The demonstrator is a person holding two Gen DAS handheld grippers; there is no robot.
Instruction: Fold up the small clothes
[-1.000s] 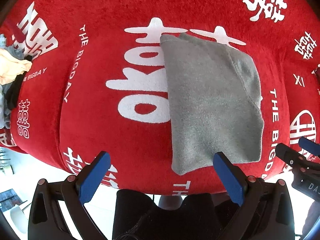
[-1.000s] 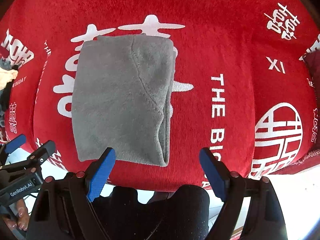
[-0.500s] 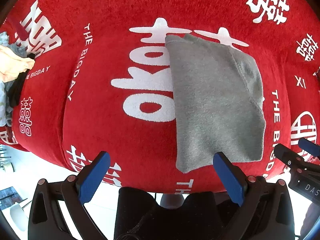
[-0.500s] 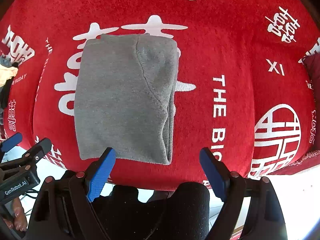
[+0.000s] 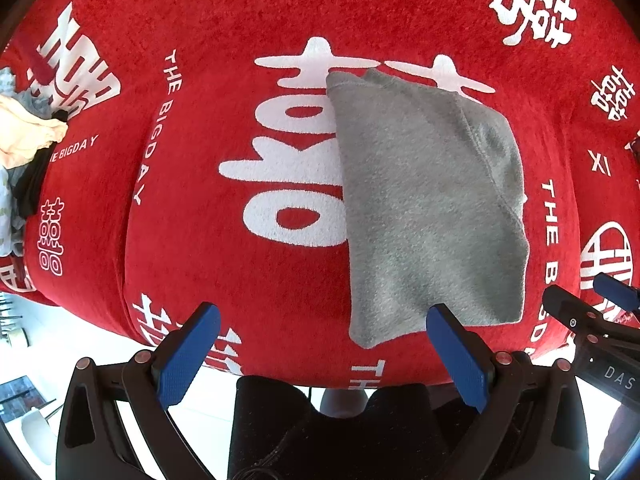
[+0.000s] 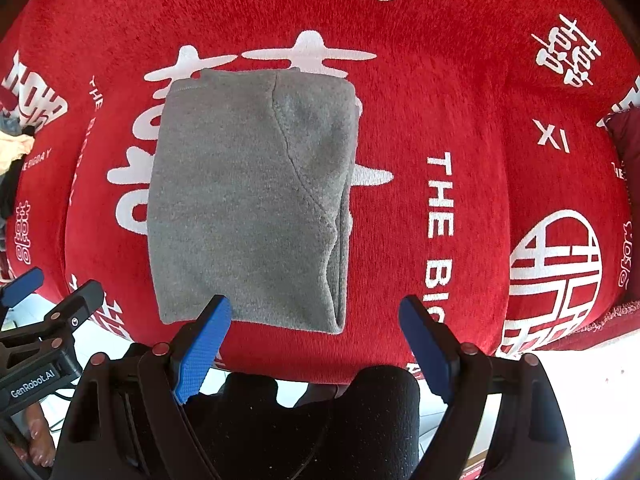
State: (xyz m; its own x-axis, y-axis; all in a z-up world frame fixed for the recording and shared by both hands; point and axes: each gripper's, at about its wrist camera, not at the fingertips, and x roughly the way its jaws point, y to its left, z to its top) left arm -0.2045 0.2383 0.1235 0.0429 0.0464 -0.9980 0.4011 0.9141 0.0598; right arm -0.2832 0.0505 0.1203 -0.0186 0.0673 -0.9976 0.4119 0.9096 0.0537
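Note:
A grey fleece garment (image 5: pixel 432 208) lies folded into a rectangle on the red cloth (image 5: pixel 200 168) with white characters. In the right wrist view the same garment (image 6: pixel 248 200) shows a curved seam and a doubled right edge. My left gripper (image 5: pixel 322 316) hangs open above the cloth's near edge, with its right blue pad over the garment's near left corner and nothing between the pads. My right gripper (image 6: pixel 316 308) is open too, its left pad above the garment's near edge. Both point down and touch nothing.
A pile of loose clothes (image 5: pixel 24 140), cream, grey and black, sits at the cloth's far left edge. The table's near edge drops to a pale floor (image 6: pixel 580 380). A dark red item (image 6: pixel 624 136) lies at the right edge. A person's foot (image 6: pixel 36 436) shows below.

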